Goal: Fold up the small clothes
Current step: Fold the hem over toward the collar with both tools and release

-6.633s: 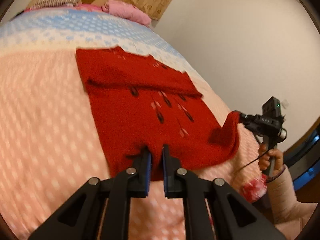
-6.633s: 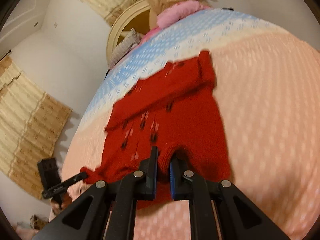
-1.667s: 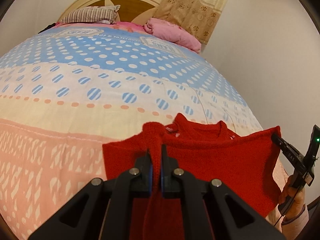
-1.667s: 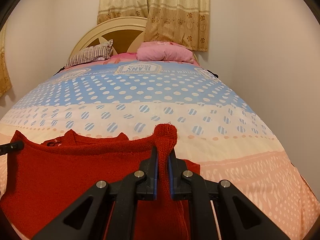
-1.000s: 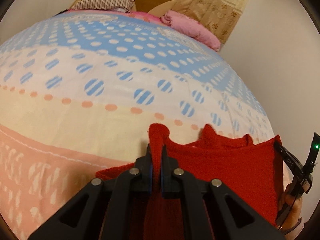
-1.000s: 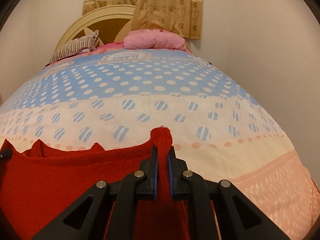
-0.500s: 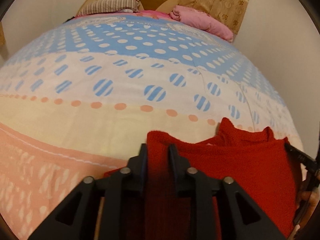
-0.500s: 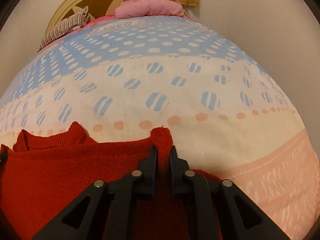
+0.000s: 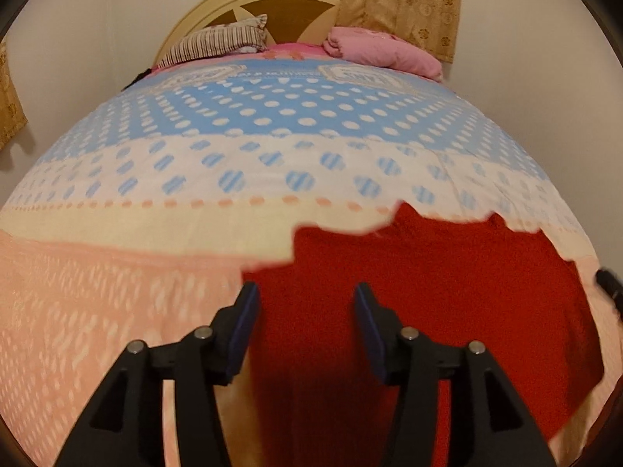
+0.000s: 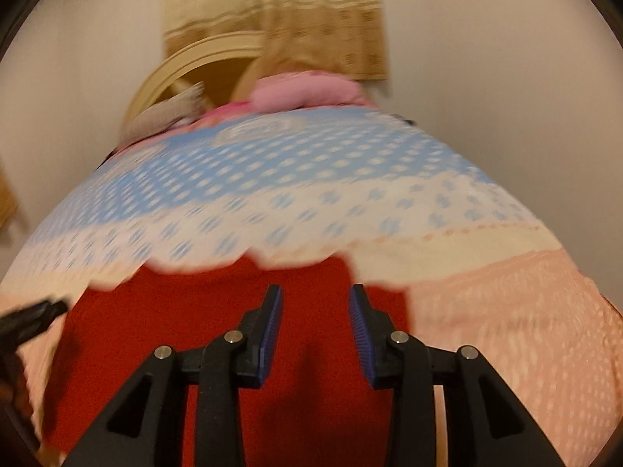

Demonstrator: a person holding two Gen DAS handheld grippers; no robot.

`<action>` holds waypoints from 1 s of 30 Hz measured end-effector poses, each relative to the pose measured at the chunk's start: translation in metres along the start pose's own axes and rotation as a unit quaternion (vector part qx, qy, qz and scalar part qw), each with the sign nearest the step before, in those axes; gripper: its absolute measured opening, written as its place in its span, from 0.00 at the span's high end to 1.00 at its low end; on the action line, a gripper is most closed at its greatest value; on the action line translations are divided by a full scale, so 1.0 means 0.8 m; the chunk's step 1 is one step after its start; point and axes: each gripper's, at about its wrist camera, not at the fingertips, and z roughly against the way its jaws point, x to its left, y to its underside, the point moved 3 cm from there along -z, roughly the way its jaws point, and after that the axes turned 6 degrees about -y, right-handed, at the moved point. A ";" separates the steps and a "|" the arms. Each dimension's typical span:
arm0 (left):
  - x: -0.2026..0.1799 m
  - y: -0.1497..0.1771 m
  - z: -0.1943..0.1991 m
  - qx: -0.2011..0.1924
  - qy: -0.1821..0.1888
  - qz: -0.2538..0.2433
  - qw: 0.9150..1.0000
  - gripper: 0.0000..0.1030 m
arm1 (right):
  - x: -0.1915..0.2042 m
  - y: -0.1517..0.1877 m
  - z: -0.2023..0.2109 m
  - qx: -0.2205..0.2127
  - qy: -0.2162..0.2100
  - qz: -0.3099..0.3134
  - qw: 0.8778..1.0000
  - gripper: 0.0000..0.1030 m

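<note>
A small red knitted sweater (image 9: 447,292) lies folded on the bed, its upper edge resting on the cream band of the cover. My left gripper (image 9: 305,299) hovers over the sweater's left side, jaws opening, nothing pressed between the pads. In the right wrist view the same red sweater (image 10: 175,319) fills the lower middle, blurred by motion. Above its right part my right gripper (image 10: 314,307) has jaws opening too, with the cloth lying flat below them. The left gripper's black tip (image 10: 31,319) shows at the left edge of that view, and the right gripper's tip (image 9: 609,286) at the right edge of the left wrist view.
The bed cover (image 9: 272,124) has blue, white and pink dotted bands. A striped pillow (image 9: 218,41) and a pink bundle (image 9: 381,50) lie by the cream headboard (image 9: 272,4). Beige curtains (image 10: 280,15) hang behind. A bare wall runs along the bed's right side.
Both grippers held the sweater's folded-over corners a second ago; both have let go and opened, and pulled up and back. The red cloth now lies flat on the bed.
</note>
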 end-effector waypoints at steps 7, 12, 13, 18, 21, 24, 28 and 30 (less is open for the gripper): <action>-0.028 0.059 0.022 -0.003 -0.007 -0.027 1.000 0.42 | 0.057 0.087 0.024 0.045 -0.016 0.041 0.998 0.65; -0.036 0.074 0.016 -0.017 -0.032 -0.050 0.998 0.36 | 0.053 0.124 0.006 0.066 -0.008 0.039 0.997 0.64; -0.032 0.075 0.018 -0.017 -0.027 -0.043 0.999 0.34 | 0.052 0.125 0.005 0.063 -0.011 0.037 0.997 0.64; 0.013 0.090 0.049 -0.034 -0.011 0.029 0.999 0.24 | 0.049 0.127 0.008 0.057 -0.016 0.033 0.998 0.63; 0.040 0.103 0.068 -0.058 -0.025 0.068 0.996 0.21 | 0.050 0.126 0.008 0.054 -0.016 0.033 0.998 0.63; 0.051 0.118 0.065 -0.033 0.008 0.127 0.991 0.20 | 0.050 0.125 0.006 0.052 -0.019 0.031 0.998 0.63; 0.031 0.134 0.044 -0.004 0.040 0.153 0.987 0.18 | 0.046 0.125 0.008 0.049 -0.025 0.024 0.998 0.63; 0.015 0.132 0.042 -0.005 0.043 0.136 0.990 0.14 | 0.045 0.125 0.008 0.048 -0.030 0.020 0.998 0.63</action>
